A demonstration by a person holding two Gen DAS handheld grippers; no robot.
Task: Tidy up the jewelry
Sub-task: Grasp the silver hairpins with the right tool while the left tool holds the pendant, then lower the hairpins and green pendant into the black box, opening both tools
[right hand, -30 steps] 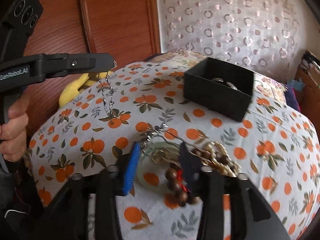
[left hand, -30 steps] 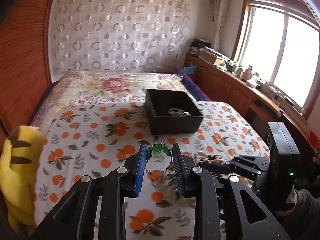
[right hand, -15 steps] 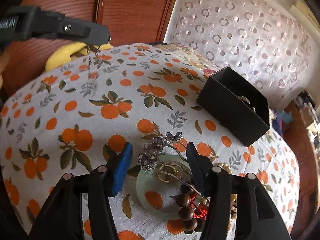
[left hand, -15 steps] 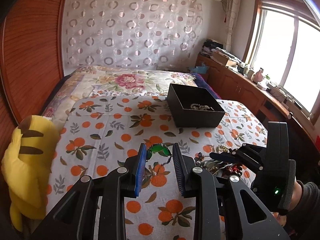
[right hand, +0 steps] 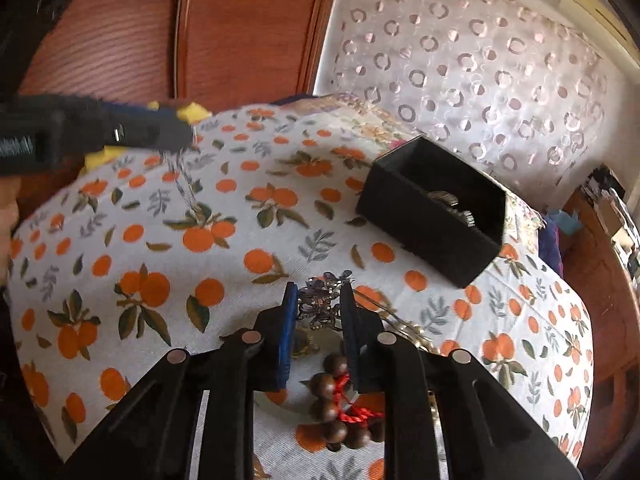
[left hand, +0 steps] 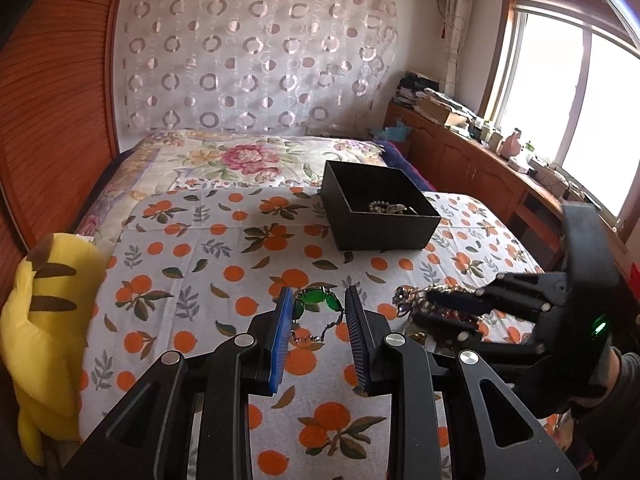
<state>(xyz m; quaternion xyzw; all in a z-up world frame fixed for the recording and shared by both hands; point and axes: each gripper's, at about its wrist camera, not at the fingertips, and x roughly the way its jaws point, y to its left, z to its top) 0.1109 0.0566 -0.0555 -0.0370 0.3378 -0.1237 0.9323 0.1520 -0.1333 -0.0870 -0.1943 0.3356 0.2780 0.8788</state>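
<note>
My left gripper (left hand: 316, 304) holds a green-stone bracelet (left hand: 316, 300) between its jaws; its chain (left hand: 316, 334) hangs down above the orange-print bedspread. It shows blurred at the upper left of the right wrist view (right hand: 188, 136) with the chain (right hand: 186, 188) dangling. My right gripper (right hand: 318, 300) is low over a jewelry pile, jaws on either side of a dark flowered hairpin (right hand: 320, 304); I cannot tell if they touch it. Brown wooden beads (right hand: 332, 400) with red cord lie below. A black box (left hand: 378, 210) holding jewelry stands further back, also in the right wrist view (right hand: 432, 216).
A yellow plush toy (left hand: 44, 320) lies at the bed's left edge. A wooden headboard panel (left hand: 52, 100) rises on the left. A cluttered wooden cabinet (left hand: 460, 148) runs under the window on the right. A floral quilt (left hand: 240, 160) covers the far bed.
My left gripper has risen and pulled back with the bracelet. My right gripper has dropped onto the pile and its jaws have narrowed around the hairpin.
</note>
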